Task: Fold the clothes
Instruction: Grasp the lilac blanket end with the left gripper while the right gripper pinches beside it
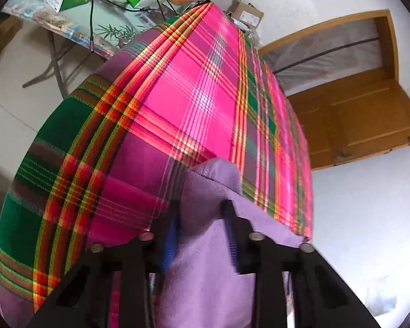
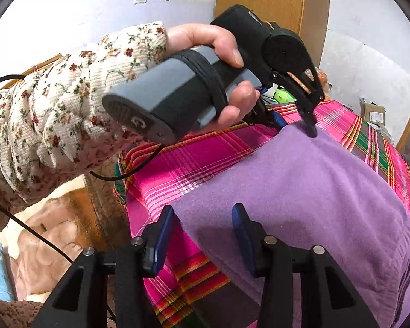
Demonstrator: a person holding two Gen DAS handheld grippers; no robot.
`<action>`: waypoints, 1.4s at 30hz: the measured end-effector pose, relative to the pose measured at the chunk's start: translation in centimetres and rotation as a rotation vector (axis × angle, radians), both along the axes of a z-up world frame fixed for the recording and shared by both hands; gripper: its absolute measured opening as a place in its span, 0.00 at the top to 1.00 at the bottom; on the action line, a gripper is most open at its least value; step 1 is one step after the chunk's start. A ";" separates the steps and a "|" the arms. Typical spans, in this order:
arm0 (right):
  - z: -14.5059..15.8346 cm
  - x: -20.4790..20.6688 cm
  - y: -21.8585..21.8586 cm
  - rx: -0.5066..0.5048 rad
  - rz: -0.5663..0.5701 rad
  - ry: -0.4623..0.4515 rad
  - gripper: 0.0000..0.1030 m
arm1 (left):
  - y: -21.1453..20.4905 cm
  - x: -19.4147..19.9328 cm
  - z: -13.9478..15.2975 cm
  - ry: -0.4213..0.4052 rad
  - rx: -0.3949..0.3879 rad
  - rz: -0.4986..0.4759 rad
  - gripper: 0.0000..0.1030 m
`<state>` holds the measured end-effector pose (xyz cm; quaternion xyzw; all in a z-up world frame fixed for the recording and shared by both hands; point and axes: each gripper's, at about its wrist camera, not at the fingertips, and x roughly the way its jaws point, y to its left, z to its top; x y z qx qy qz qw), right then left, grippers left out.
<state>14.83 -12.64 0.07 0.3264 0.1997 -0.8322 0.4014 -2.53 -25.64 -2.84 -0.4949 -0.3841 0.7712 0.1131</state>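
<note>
Two corners of the purple garment (image 2: 309, 191) are taken: left gripper (image 1: 202, 218) jaws pinching fabric, right gripper (image 2: 202, 218) jaws spread around the edge; edges should be kept level on the plaid cloth (image 1: 177, 104).

Cream floral ribbed sleeve (image 2: 68, 104) — black tongs (image 2: 202, 229) with blue pads (image 2: 164, 235), silver screws

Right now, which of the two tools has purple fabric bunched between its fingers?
The left tool, with the purple garment filling its gap; the right tool is open above the garment's near edge.
</note>
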 end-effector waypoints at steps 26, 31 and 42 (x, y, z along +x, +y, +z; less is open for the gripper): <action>7.3 1.0 7.9 -0.255 -0.103 0.068 0.86 | 4.1 2.3 8.5 0.085 -0.039 0.012 0.83; 9.1 2.3 10.7 -0.311 -0.131 0.109 0.86 | 6.5 2.7 11.0 0.127 -0.038 -0.007 0.83; 12.2 4.1 17.2 -0.423 -0.213 0.189 0.86 | 11.8 3.6 16.2 0.216 -0.035 -0.051 0.83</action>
